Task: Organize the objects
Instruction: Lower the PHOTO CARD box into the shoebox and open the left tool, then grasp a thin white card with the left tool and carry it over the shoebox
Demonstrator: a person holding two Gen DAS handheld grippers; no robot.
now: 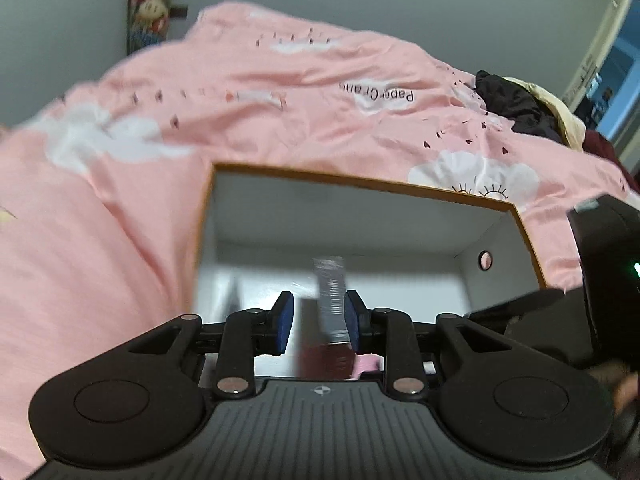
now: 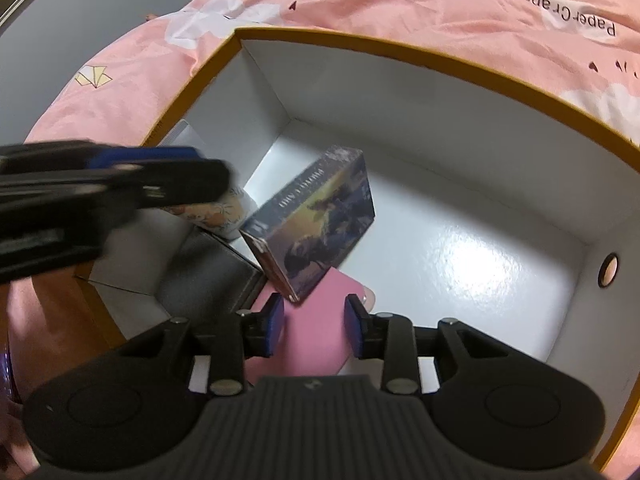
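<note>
My right gripper [image 2: 314, 326] jaws apart over the pink card, the picture box [image 2: 316, 226] at twelve o'clock looks light, stiff, glossy: I'd pinch its narrow sides.

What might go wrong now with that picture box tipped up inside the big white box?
The picture box stands tilted, one corner on the pink item, so it may topple flat. The left gripper hovers close to the floral cup and might knock it. Both grippers crowd one corner of the white box and might collide.
</note>
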